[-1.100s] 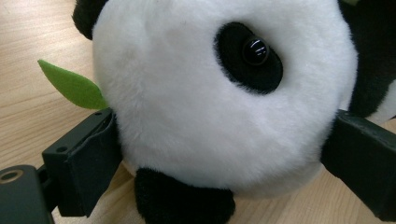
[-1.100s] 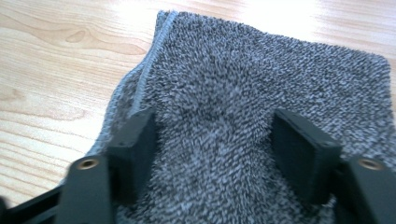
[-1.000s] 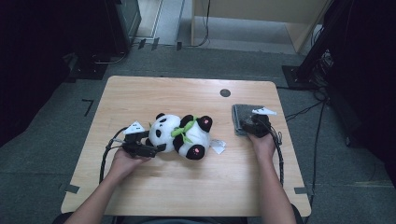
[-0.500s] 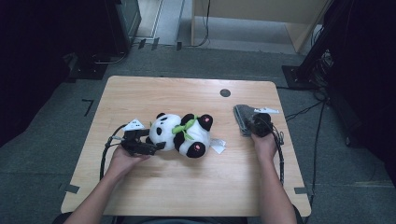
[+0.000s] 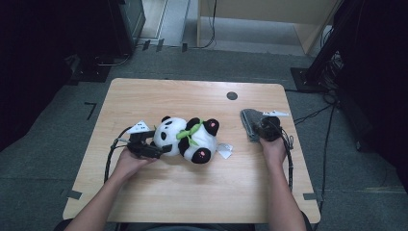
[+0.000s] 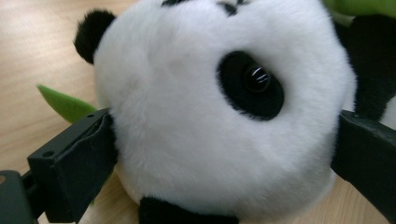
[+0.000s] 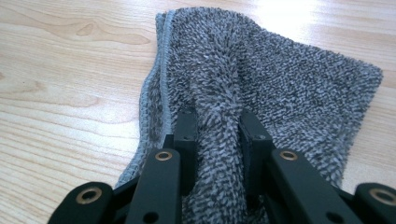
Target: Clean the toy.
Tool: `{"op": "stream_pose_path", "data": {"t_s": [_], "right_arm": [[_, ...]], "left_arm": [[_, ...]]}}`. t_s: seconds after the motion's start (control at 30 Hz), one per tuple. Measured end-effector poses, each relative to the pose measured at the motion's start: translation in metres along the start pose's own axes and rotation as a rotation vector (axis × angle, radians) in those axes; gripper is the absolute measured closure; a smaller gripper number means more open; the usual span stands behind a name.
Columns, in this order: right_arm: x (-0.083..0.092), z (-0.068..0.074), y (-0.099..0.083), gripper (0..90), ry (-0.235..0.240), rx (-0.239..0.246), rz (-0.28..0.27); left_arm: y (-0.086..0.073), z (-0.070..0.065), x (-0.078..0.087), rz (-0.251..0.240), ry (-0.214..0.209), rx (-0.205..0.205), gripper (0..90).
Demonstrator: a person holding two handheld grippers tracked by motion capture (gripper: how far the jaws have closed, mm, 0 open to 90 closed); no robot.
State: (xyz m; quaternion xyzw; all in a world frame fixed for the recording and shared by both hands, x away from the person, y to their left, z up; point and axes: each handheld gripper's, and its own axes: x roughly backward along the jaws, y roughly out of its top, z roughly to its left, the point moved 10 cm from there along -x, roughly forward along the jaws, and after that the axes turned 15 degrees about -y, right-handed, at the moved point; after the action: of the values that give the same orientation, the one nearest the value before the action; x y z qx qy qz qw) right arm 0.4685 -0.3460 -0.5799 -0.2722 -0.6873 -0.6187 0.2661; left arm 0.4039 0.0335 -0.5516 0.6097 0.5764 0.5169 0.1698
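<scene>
A black-and-white plush panda [image 5: 192, 137] with a green scarf lies on its side on the wooden table [image 5: 192, 96]. My left gripper [image 5: 159, 143] is at its head [image 6: 187, 116]. The jaws have just been opening and stand wide on either side of the head, with the fur brushing the pads [image 6: 79, 158]. At the right lies a grey towel [image 5: 248, 120]. My right gripper [image 5: 263, 126] has just been closing and is shut on a raised fold of the towel [image 7: 289, 70], pinched between its jaws [image 7: 217, 119].
A white tag [image 5: 224, 150] sticks out beside the panda's foot. A small black round hole [image 5: 232, 96] sits near the table's far edge. Cables trail from both grippers toward the near edge. Dark stands and cables are on the floor around the table.
The towel looks narrower and bunched under the right gripper. The left gripper and the panda have barely moved.
</scene>
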Motion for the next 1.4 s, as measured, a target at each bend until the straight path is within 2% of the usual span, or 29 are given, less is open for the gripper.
{"op": "stream_pose_path", "data": {"t_s": [0.03, 0.1, 0.13, 0.17, 0.2, 0.27, 0.37, 0.47, 0.53, 0.6, 0.7, 0.77, 0.83, 0.9, 1.07, 1.2, 1.4], "right_arm": [[0.000, 0.001, 0.000, 74.1, -0.002, 0.010, -0.007], [0.000, 0.001, -0.001, 73.6, -0.011, 0.024, -0.023], [0.000, 0.001, -0.001, 73.6, -0.011, 0.024, -0.023], [0.000, 0.001, -0.001, 71.7, -0.003, 0.009, -0.019], [0.000, 0.000, -0.001, 71.3, 0.014, -0.028, -0.012], [-0.001, -0.001, -0.001, 71.8, 0.015, -0.045, -0.009], [0.000, 0.001, 0.000, 76.1, -0.020, -0.008, -0.011], [0.006, 0.006, 0.005, 77.9, 0.024, -0.044, 0.010], [0.012, 0.008, 0.005, 78.0, 0.034, -0.048, 0.052], [0.020, 0.011, 0.008, 78.0, 0.049, -0.041, 0.042], [0.035, 0.015, 0.017, 77.9, 0.104, -0.100, 0.018], [0.043, 0.018, 0.023, 77.9, 0.135, -0.107, -0.009], [0.050, 0.026, 0.027, 77.8, 0.167, -0.083, -0.013], [0.056, 0.034, 0.028, 77.9, 0.175, -0.037, -0.007], [0.068, 0.049, 0.037, 77.8, 0.195, 0.001, -0.030], [0.075, 0.058, 0.044, 77.8, 0.187, 0.054, -0.039], [0.092, 0.076, 0.062, 77.5, 0.228, 0.091, -0.056]], "left_arm": [[0.000, 0.000, 0.000, 0.002, 0.002, -0.001, 0.0], [0.000, 0.000, 0.002, 0.009, 0.018, -0.008, 10.0], [0.000, -0.001, 0.002, 0.016, 0.021, -0.008, 10.0], [0.000, -0.001, 0.003, 0.022, 0.029, -0.009, 13.5], [0.000, -0.002, 0.004, 0.026, 0.030, -0.007, 16.1], [0.000, -0.002, 0.005, 0.032, 0.038, -0.007, 21.2], [0.000, -0.003, 0.005, 0.044, 0.045, 0.000, 23.0], [0.000, -0.004, 0.006, 0.053, 0.052, 0.003, 23.9], [0.000, -0.004, 0.006, 0.053, 0.052, 0.011, 24.2], [0.000, -0.004, 0.006, 0.053, 0.051, 0.012, 24.2], [0.000, -0.004, 0.006, 0.049, 0.050, 0.014, 24.3], [0.000, -0.004, 0.006, 0.050, 0.050, 0.014, 24.3], [0.000, -0.004, 0.006, 0.050, 0.053, 0.016, 24.2], [0.000, -0.005, 0.006, 0.050, 0.057, 0.024, 24.2], [0.000, -0.005, 0.006, 0.055, 0.061, 0.035, 24.0], [-0.001, -0.006, 0.006, 0.040, 0.069, 0.041, 22.4], [-0.001, -0.006, 0.006, 0.036, 0.069, 0.043, 22.2]]}}
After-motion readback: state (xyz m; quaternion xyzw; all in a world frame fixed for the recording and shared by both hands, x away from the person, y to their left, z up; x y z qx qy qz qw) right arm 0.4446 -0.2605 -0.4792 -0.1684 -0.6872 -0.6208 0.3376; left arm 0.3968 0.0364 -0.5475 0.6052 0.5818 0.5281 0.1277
